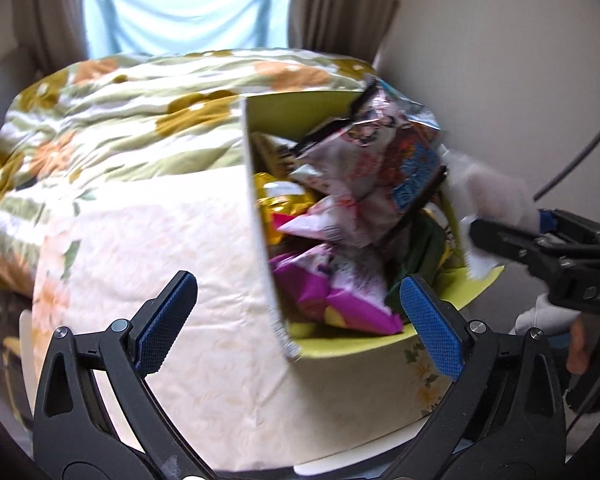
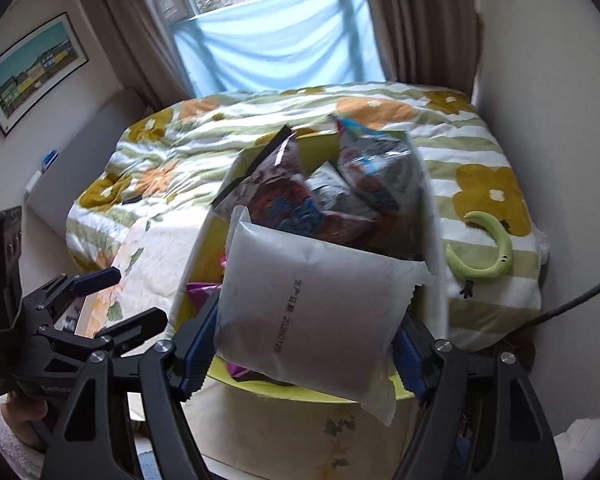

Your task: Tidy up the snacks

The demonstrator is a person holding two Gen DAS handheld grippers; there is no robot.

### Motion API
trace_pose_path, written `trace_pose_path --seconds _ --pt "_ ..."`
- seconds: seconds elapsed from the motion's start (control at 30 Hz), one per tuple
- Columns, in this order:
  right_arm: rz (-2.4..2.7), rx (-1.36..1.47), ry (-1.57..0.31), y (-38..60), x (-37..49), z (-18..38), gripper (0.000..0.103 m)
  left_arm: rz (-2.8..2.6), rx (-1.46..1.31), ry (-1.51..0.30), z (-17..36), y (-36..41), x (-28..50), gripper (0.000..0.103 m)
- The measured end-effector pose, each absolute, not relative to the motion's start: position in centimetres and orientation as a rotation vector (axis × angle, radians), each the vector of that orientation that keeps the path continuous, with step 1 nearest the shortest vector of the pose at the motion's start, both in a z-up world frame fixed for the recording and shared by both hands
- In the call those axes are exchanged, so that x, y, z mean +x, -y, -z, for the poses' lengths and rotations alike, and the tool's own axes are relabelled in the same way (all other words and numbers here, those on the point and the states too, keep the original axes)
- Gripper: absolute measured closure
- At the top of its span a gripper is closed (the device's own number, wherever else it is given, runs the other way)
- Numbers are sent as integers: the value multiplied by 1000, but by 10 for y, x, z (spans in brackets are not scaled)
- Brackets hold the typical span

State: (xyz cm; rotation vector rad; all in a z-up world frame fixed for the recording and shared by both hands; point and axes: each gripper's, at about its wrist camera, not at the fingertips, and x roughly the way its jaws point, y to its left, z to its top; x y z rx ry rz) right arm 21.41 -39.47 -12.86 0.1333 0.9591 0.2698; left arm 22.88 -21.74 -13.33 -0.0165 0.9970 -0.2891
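A cream floral box [image 1: 180, 280] with a green lining stands in front of the bed, full of several snack packets [image 1: 348, 184]. My left gripper [image 1: 300, 320] is open and empty, its blue pads astride the box's near corner. My right gripper [image 2: 304, 344] is shut on a white snack packet [image 2: 312, 304] and holds it over the box's near rim [image 2: 300, 394]. In the left wrist view that packet [image 1: 484, 200] shows blurred at the box's right side, with the right gripper behind it. The left gripper [image 2: 112, 296] shows at the left in the right wrist view.
A bed with a flowered quilt [image 2: 260, 132] lies behind the box. A green banana-shaped plush toy [image 2: 492, 248] rests on the quilt at the right. A window with a blue cloth [image 2: 276, 44] and curtains is beyond. A wall is close on the right.
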Motion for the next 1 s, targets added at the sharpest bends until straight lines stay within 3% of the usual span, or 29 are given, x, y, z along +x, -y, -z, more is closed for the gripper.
trace_pose_path --seconds 0.07,0.13,0.17,0.3,0.53,1.0 --pt "-282 116 -996 385 219 136 29 263 -15 -1002 132 210 223 2" --pt "-280 109 -983 380 219 139 21 246 -13 -1005 133 206 219 2" --pt "-267 107 -967 379 217 140 10 240 -13 -1006 135 203 216 2" --pt "-248 134 -950 382 208 144 3 225 -17 -1016 143 193 204 2" --pt "-187 120 -903 376 185 130 3 238 -10 -973 127 175 185 2" --pt "-93 73 -648 311 84 34 2 138 28 -639 8 93 86 1"
